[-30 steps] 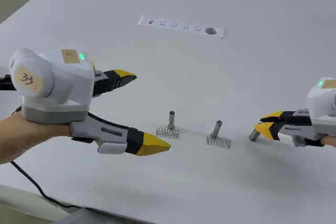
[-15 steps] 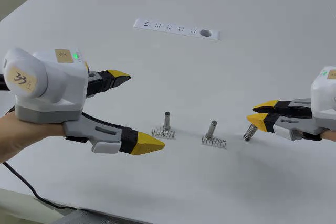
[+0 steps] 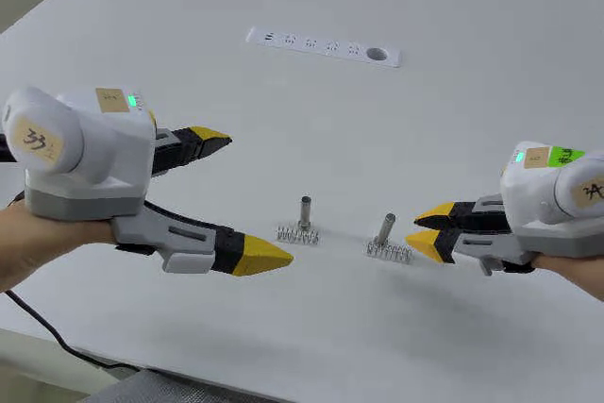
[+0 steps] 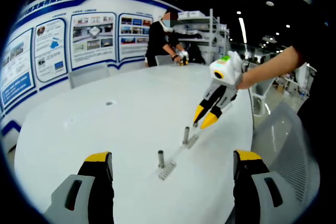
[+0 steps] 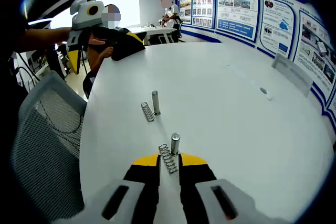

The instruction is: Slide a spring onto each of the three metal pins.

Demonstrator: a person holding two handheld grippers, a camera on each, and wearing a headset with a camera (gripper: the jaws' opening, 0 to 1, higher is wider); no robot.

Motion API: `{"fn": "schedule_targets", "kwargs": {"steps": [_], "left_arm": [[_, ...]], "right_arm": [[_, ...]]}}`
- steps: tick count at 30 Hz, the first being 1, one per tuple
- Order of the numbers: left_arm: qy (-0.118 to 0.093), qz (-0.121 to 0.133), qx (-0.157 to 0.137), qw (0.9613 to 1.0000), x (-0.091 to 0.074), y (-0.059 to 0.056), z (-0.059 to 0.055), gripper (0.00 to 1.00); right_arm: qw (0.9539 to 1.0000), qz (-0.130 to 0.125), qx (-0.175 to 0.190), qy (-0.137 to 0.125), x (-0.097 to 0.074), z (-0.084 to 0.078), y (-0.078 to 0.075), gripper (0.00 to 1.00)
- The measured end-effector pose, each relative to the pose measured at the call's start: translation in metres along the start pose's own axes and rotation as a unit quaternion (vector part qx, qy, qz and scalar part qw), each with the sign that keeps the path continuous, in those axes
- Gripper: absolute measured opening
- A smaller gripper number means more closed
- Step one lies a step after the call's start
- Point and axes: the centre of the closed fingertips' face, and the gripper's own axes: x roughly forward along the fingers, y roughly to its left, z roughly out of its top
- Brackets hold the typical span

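- Springs: two lie flat on the tabletop (image 3: 491, 110), each beside its pin and not on it. The left spring (image 3: 297, 234) is at the foot of the left pin (image 3: 305, 211), and the right spring (image 3: 389, 252) is at the foot of the right pin (image 3: 385, 228).
- Both pins stand on end, near each other. Neither they nor their springs have shifted on the tabletop since a second ago.
- The right hand-held gripper (image 3: 422, 231) has moved left from the edge of the head view. Its yellow tips are now just beside the right spring.
- Its jaws are narrowly parted and pinch nothing. In the right gripper view the near end of that spring lies in the gap between the tips.
- The left hand-held gripper (image 3: 259, 199) is spread wide and holds nothing. It hovers to the left of the left pin, about where it was a second ago.
- A white power strip (image 3: 324, 46) lies well beyond the pins.
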Motion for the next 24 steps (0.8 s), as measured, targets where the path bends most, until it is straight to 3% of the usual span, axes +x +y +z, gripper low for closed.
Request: {"fn": "schedule_targets", "kwargs": {"steps": [7,24], "left_arm": [[0.010,-0.003,-0.004,0.9999,-0.001,0.000,-0.006,0.97],[0.017,-0.005,-0.011,0.9998,0.007,0.002,-0.011,0.96]], "right_arm": [[0.9994,0.007,-0.008,0.032,0.015,-0.020,-0.004,0.15],[0.9964,0.022,-0.039,0.072,0.032,-0.036,-0.001,0.14]]}}
